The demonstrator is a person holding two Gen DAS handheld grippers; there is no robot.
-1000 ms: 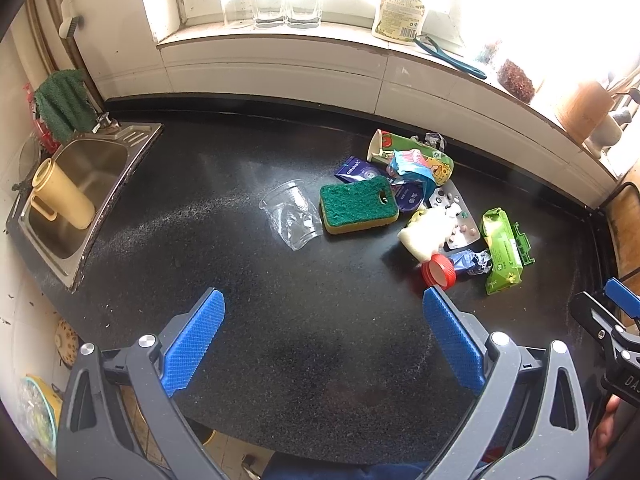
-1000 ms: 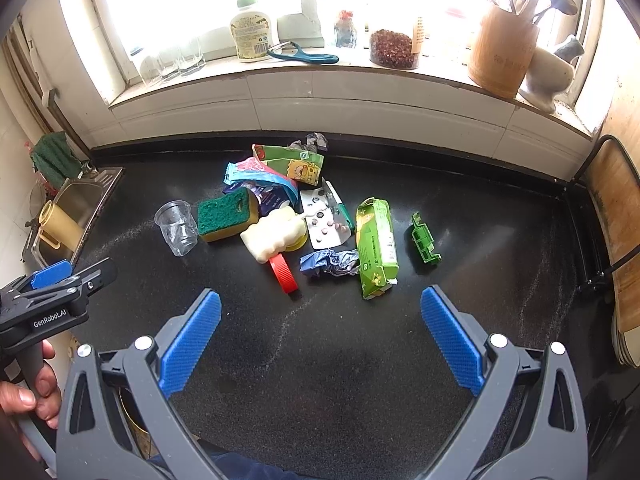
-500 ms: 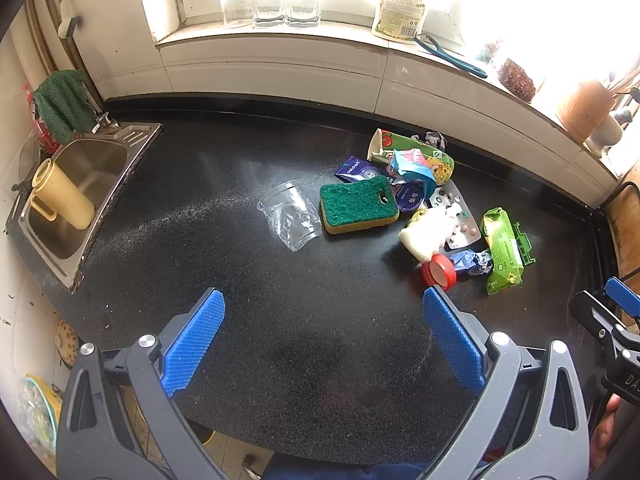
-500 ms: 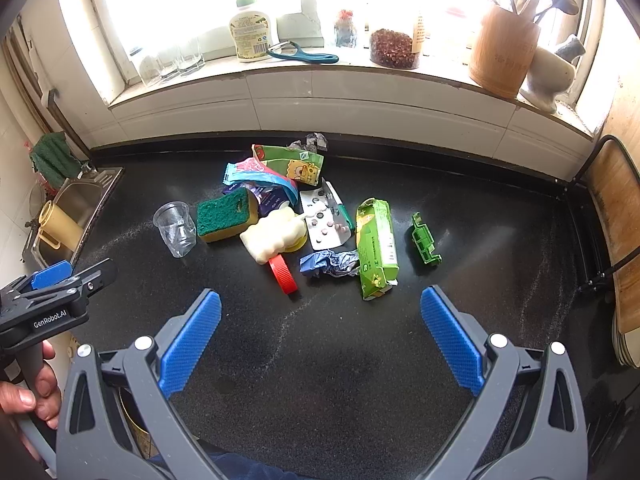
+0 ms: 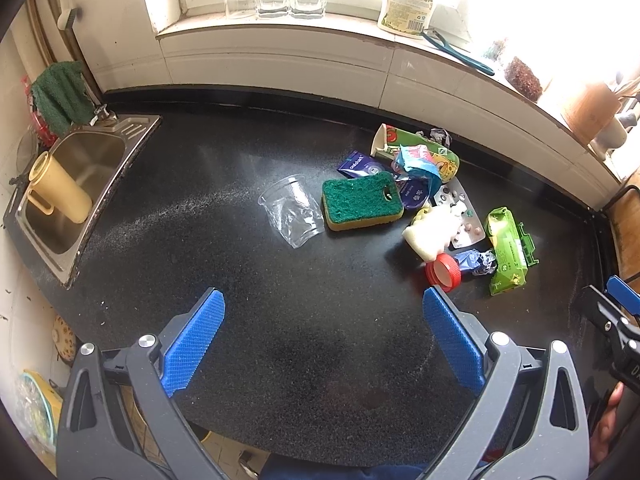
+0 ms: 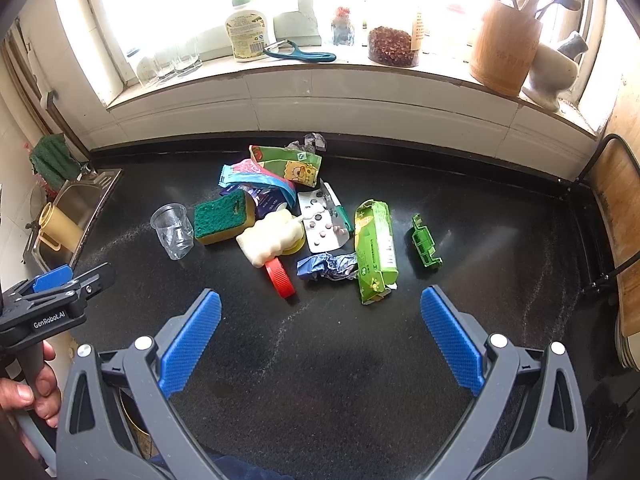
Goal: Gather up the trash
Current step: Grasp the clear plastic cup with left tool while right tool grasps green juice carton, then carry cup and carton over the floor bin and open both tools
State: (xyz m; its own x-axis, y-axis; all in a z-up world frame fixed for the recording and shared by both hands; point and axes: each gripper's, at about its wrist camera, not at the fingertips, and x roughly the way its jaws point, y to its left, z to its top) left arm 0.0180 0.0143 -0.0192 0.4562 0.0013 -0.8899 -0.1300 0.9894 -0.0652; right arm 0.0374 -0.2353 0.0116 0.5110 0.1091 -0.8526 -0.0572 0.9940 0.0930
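From the left wrist view, the left gripper [image 5: 323,336] hung above the near part of the black tabletop [image 5: 208,248], its blue fingers [image 5: 194,338] spread wide and holding nothing. The trash lay in a loose heap toward the far right: a clear plastic cup [image 5: 292,216] on its side, just beside a green-topped sponge [image 5: 362,202]; behind the sponge a purple wrapper [image 5: 360,166] with small white writing too fine to read; a red cap [image 5: 443,272] nearest the fingers; and a green pack [image 5: 506,250] at the right end. A sink [image 5: 86,168] with a yellow jug [image 5: 60,188] took up the left edge. Between sink, heap and fingers the tabletop was bare and roomy.

From the right wrist view, the right gripper [image 6: 320,338] also had its fingers [image 6: 450,344] spread apart and empty, over an open stretch of tabletop [image 6: 500,240]. The heap sat ahead, well short of the back wall: cup [image 6: 173,230], sponge [image 6: 224,218], red cap [image 6: 280,278], a blister sheet of pills [image 6: 322,228], a crumpled blue wrapper [image 6: 326,266], the green pack [image 6: 376,246], and a small green plastic piece [image 6: 426,248] lying apart to the right. At the left edge the other gripper [image 6: 56,304] showed the label "GenRobot.AI". A bottle [image 6: 246,32] on the windowsill [image 6: 360,68] carried a barcode label, otherwise unreadable.
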